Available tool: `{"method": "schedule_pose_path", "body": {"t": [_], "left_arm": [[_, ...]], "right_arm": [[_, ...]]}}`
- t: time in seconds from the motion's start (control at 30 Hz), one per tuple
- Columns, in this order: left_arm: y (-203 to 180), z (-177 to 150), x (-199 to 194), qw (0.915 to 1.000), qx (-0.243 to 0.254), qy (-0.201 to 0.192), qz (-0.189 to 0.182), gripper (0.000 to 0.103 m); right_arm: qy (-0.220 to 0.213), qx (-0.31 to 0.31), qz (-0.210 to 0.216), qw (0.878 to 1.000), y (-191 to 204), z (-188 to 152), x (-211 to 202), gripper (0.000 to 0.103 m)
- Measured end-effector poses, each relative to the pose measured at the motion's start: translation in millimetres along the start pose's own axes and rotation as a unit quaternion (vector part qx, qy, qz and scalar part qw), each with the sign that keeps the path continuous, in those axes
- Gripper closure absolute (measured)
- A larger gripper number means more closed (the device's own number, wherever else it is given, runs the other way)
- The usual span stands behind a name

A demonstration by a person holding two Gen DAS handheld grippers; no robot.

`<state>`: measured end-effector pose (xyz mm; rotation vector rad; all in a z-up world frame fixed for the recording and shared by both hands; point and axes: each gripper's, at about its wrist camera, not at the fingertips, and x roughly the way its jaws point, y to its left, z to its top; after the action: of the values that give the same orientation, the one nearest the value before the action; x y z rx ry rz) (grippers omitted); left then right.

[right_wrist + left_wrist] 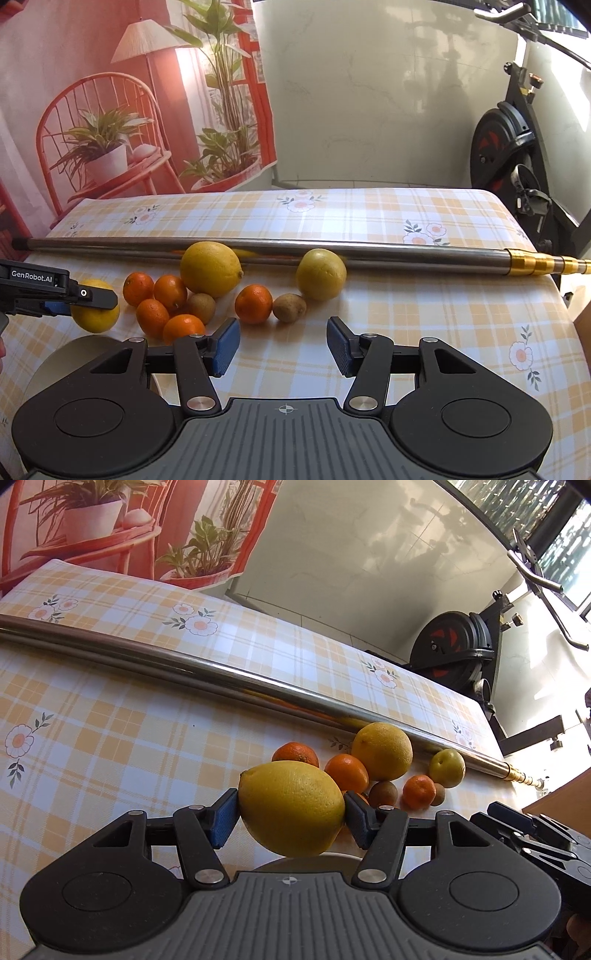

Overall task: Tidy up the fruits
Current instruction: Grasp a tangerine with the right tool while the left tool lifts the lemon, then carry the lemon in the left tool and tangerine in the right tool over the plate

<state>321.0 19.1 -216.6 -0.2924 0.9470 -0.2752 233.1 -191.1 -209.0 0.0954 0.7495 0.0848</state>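
My left gripper point(290, 814) is shut on a yellow lemon point(291, 806) and holds it above a white plate point(306, 860). In the right wrist view the left gripper point(74, 301) holds that lemon point(96, 315) at the far left, over the plate point(70, 356). Two more lemons point(210, 268) point(321, 273), several small oranges point(170, 293) and two kiwis point(290, 307) lie on the checked tablecloth. My right gripper point(282, 345) is open and empty, just in front of the fruit.
A long steel pole point(280, 247) with a brass end point(535, 263) lies across the table behind the fruit. An exercise bike point(517, 147) stands off the table's right end. A printed backdrop point(110, 110) hangs behind the table.
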Motion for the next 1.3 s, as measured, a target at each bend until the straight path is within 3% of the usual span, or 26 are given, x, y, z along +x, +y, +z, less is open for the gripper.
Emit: {"method": "schedule_pose_path", "body": {"t": [0.27, 0.47, 0.93, 1.1, 1.3], "left_arm": [[-5, -11, -34, 0.9975, 0.066, -0.027, -0.006, 0.040], [-6, -21, -44, 0.9939, 0.107, -0.024, -0.012, 0.040], [0, -38, -48, 0.9899, 0.141, -0.009, -0.018, 0.040], [1, -40, -52, 0.9898, 0.141, -0.004, -0.020, 0.040], [1, -43, -53, 0.9897, 0.142, -0.003, -0.019, 0.040]], "right_arm": [[0.030, -0.140, 0.020, 0.989, 27, 21, 40, 0.068], [0.051, -0.179, 0.021, 0.982, 41, 31, 63, 0.069], [0.107, -0.204, 0.010, 0.973, 50, 28, 93, 0.069], [0.099, -0.202, 0.012, 0.974, 51, 26, 88, 0.072], [0.061, -0.173, 0.030, 0.983, 53, 29, 52, 0.072]]}}
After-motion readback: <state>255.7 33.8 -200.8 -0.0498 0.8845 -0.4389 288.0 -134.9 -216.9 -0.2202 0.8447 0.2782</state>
